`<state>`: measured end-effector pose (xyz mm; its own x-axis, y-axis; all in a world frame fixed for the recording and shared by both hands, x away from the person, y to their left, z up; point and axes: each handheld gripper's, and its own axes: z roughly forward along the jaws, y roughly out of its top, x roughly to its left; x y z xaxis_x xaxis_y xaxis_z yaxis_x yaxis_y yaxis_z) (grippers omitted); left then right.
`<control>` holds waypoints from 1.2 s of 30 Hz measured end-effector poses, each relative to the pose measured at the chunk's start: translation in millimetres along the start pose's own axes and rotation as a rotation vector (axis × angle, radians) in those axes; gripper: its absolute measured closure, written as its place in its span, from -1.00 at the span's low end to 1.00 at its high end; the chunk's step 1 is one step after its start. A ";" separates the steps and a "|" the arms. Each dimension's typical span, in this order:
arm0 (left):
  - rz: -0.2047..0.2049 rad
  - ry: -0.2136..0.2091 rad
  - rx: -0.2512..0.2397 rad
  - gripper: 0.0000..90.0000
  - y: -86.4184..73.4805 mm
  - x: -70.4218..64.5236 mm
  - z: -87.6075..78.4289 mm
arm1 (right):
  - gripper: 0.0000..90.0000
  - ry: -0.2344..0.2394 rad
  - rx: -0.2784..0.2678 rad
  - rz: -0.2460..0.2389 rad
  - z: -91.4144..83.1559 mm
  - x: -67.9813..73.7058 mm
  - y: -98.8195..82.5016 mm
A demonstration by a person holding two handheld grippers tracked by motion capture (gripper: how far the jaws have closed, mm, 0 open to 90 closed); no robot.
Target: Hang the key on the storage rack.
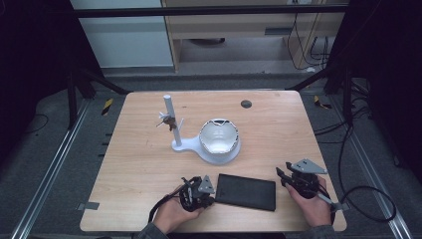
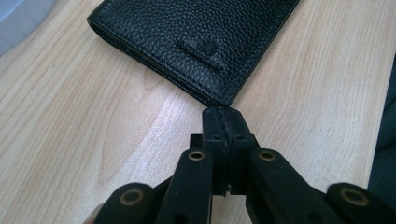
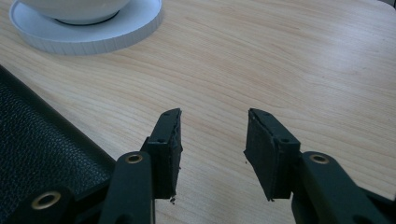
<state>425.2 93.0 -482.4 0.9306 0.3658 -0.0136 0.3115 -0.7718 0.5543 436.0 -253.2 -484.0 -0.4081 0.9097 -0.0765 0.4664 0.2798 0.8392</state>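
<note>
Nearest to us, on the wooden table [image 1: 149, 164], lies the black wallet [image 1: 246, 191], flat between our two grippers. Our left gripper [image 2: 223, 122] has its jaws closed together, empty, just at the wallet's corner. Our right gripper [image 3: 212, 140] stands half open, holding nothing.

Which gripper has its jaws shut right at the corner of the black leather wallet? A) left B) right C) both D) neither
A: the left gripper has its jaws pressed together at the wallet corner, while the right gripper shows a clear gap over bare table.
</note>
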 end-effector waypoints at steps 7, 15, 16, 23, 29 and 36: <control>-0.013 0.000 -0.024 0.97 -1.7 0.5 -0.8 | 0.18 0.012 -0.008 -0.012 -1.5 3.3 1.2; -0.005 -0.005 -0.038 0.94 -1.5 2.1 -4.0 | 0.08 0.064 -0.011 -0.074 -3.8 20.2 5.7; -0.003 -0.001 -0.043 0.94 -1.7 2.3 -4.0 | 0.08 0.070 -0.012 -0.080 -3.6 21.7 6.1; -0.023 -0.001 -0.090 0.93 -1.4 4.3 -7.7 | 0.00 0.128 -0.005 -0.112 -4.5 36.5 9.1; -0.050 -0.004 -0.113 0.92 -0.7 6.9 -7.5 | -0.26 0.236 0.005 -0.168 -7.3 65.1 15.0; -0.065 -0.008 -0.141 0.91 3.8 9.4 -9.8 | -0.64 0.303 0.057 -0.264 -7.2 102.2 16.0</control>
<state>433.3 98.6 -472.3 0.9111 0.4079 -0.0595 0.3414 -0.6658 0.6635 396.1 -157.9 -474.6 -0.7284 0.6752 -0.1161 0.3537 0.5157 0.7803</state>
